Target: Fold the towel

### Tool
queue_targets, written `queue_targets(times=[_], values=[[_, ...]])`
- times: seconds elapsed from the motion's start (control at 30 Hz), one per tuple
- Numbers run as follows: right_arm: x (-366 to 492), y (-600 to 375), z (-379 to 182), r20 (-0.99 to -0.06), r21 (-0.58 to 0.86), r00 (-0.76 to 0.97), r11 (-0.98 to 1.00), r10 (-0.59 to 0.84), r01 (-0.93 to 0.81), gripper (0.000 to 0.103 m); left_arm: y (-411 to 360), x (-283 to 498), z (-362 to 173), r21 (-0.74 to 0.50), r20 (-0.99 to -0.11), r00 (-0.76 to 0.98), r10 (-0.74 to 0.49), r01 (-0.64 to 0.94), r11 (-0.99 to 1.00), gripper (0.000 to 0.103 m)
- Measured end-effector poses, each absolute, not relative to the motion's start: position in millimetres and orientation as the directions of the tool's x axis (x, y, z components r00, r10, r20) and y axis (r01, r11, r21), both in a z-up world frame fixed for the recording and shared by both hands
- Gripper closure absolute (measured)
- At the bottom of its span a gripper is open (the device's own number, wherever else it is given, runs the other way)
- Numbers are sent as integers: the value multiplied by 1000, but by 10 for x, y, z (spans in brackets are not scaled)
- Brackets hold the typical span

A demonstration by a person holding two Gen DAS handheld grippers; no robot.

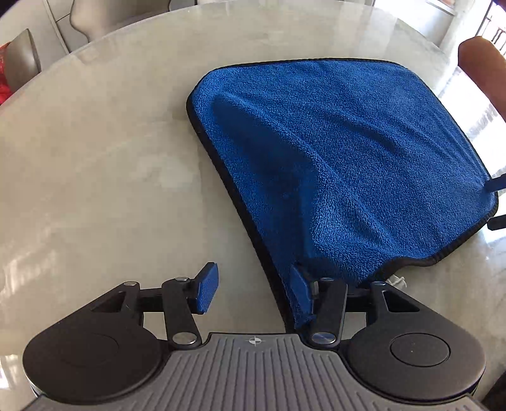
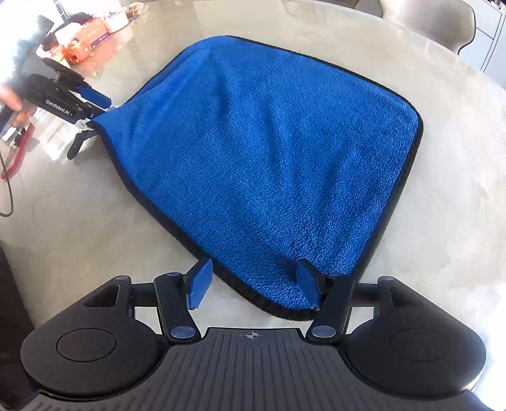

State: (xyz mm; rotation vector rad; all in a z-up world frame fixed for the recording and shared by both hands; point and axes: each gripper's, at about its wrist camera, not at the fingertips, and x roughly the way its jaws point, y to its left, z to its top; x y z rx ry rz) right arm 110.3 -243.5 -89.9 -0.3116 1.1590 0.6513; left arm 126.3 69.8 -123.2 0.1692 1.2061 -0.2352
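Observation:
A blue towel [image 1: 332, 151] with a black hem lies spread on the pale table [image 1: 104, 164], slightly rumpled. My left gripper [image 1: 254, 291] stands open at the towel's near left corner. That corner drapes over the right finger [image 1: 302, 292], and the left pad [image 1: 207, 289] hangs over bare table. In the right wrist view the towel [image 2: 268, 142] fills the middle. My right gripper [image 2: 253, 284] is open around its near corner, with neither pad pressing on the cloth. The left gripper [image 2: 93, 118], held by a hand, shows at the far left corner.
The table [image 2: 442, 221] is round with a glossy top. Boxes and orange items [image 2: 85, 34] crowd its far left side, and a red cable [image 2: 19, 158] trails there. A grey chair [image 2: 442, 22] stands behind the table. A brown chair back [image 1: 484, 72] rises at the right.

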Motion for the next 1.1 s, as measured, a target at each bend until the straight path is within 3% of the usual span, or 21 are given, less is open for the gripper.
queue_targets(times=[0.27,0.33,0.37,0.5,0.87,1.1], values=[[1057,-2424,-890,-915,95,254,779,314,-620,39,505,1220,-1226,43,-939,339,-62,292,955,50],[1049,-2421,-889,-914,94,256,779,314,-619,38,445,1180,-1221,61,-933,353,-71,349,935,63],[1046,-2418,-886,-914,93,258,780,314,-619,38,430,1164,-1208,56,-933,350,-83,368,928,79],[1042,-2407,-882,-915,88,260,782,309,-617,38,334,1117,-1197,122,-935,353,-46,439,890,96],[1061,-2436,-876,-922,93,243,781,302,-618,38,772,1078,-1198,192,-951,301,69,401,896,98],[1221,-2391,-708,-898,63,303,775,319,-628,38,759,1256,-946,23,-915,380,-135,384,923,85]])
